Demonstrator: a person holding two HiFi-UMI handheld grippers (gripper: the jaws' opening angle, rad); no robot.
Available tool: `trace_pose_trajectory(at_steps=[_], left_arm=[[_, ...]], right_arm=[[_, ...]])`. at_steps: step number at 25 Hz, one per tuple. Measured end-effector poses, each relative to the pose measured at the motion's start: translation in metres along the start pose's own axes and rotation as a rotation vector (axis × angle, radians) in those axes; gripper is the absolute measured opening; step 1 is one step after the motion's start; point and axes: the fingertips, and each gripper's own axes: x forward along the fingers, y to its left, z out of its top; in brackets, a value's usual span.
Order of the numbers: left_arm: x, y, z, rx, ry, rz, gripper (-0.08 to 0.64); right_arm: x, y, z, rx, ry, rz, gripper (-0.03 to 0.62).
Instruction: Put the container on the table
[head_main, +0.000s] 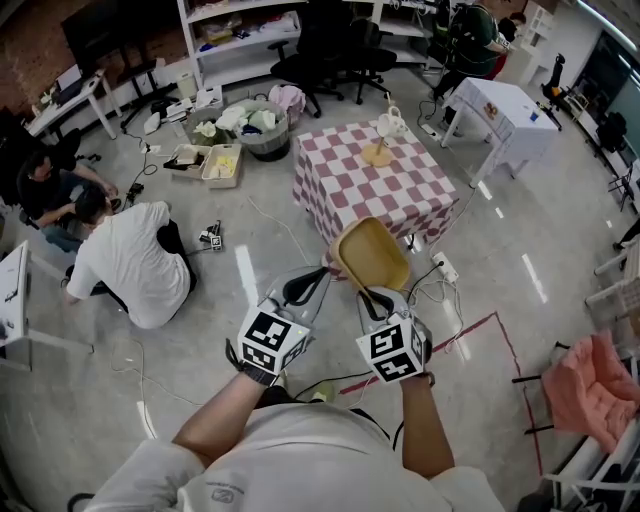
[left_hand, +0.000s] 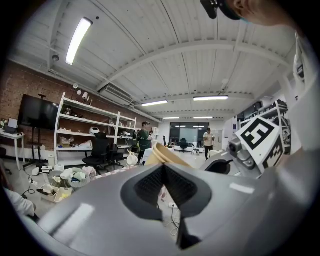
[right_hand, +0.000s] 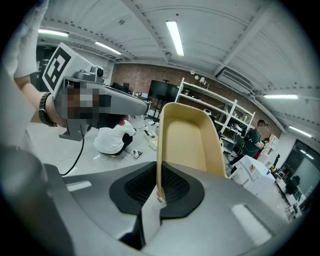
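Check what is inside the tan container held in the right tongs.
Nothing shows: the tan container has a bare inner floor and walls. The right tongs clamp its near rim, covering only that strip.

The scene is lit brightly and evenly from above by ceiling tube lights (left_hand: 79, 40), which are blown out to white in both gripper views. Pale streaks of reflected light are seen on the glossy floor (head_main: 245, 275) in the head view, and only faint, soft shadows are cast. Strong fisheye bending is shown in every view, and the corners of the gripper views are vignetted to black. The nearest foreground is rendered soft, while the container (right_hand: 187, 140) is shown fairly sharp and warmly lit.
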Motion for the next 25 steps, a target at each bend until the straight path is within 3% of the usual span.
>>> trace_pose_trajectory(at_steps=[16, 25], left_arm=[[0.023, 0.003, -0.003, 0.011, 0.016, 0.051, 0.006], [0.053, 0.021, -0.003, 0.0, 0.008, 0.03, 0.006]], right_arm=[[0.009, -0.024, -0.012, 0.019, -0.022, 0.02, 0.031], [0.032, -0.047, -0.012, 0.029, 0.005, 0.005, 0.031]])
